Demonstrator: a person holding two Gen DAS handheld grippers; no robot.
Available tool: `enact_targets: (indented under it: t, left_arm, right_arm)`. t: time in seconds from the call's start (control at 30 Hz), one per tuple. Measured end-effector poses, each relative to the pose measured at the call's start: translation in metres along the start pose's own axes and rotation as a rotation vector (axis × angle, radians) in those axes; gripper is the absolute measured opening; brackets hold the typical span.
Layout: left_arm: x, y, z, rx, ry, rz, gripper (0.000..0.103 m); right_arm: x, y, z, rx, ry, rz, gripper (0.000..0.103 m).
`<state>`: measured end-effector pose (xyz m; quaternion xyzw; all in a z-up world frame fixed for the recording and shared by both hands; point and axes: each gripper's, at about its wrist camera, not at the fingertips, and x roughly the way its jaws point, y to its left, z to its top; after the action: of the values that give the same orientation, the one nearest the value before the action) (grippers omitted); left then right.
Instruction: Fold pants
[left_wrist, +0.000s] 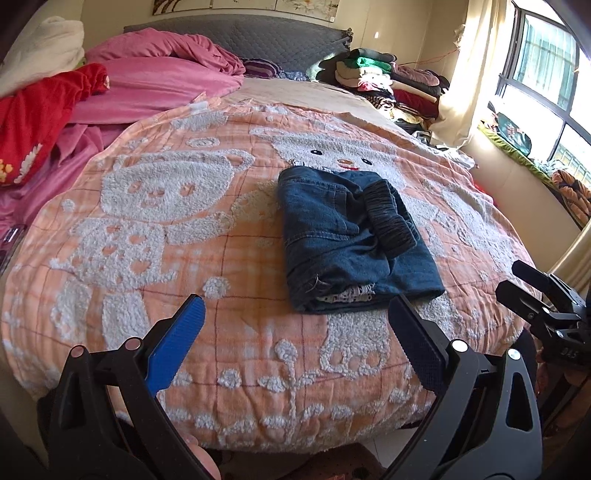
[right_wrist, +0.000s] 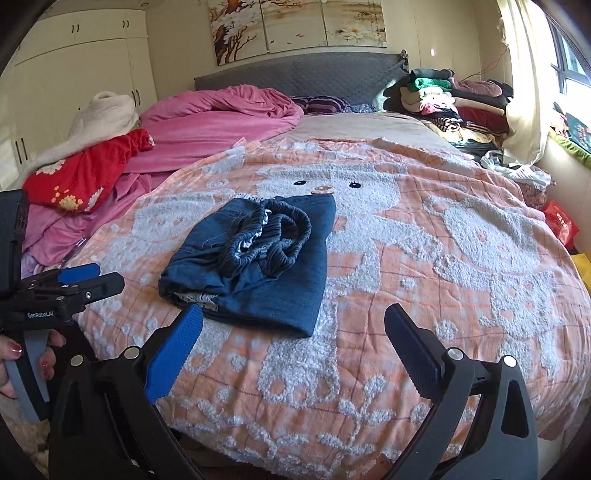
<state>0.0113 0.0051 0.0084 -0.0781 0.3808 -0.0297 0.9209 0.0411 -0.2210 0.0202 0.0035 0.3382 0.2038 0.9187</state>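
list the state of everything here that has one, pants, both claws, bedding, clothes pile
pants: folded into a compact bundle, lying flat on the blanket, held by neither claw
left claw: open, empty, clear of the pants
right claw: open, empty, clear of the pants
bear blanket: spread flat over the bed
pink bedding: bunched up, unmade
clothes pile: stacked folded by the headboard

Daylight pours in from the window (left_wrist: 546, 74) at the far right, blowing out the panes and the curtain (left_wrist: 476, 66) in both views. The blanket (left_wrist: 221, 258) is evenly lit, with soft shadows. Focus is sharp at centre. Fisheye distortion bends the edges, and the corners darken to black.
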Motion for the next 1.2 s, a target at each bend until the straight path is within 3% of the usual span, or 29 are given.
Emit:
enact_targets:
  t: [0.5, 1.2]
  left_arm:
    - [-0.004, 0.003, -0.03, -0.025, 0.031, 0.017, 0.093]
    - [-0.002, 0.004, -0.032, -0.039, 0.049, 0.01, 0.093]
  right_arm:
    - [-0.009, 0.004, -0.026, 0.01, 0.019, -0.024, 0.098]
    - [-0.004, 0.013, -0.028, -0.007, 0.038, -0.009, 0.098]
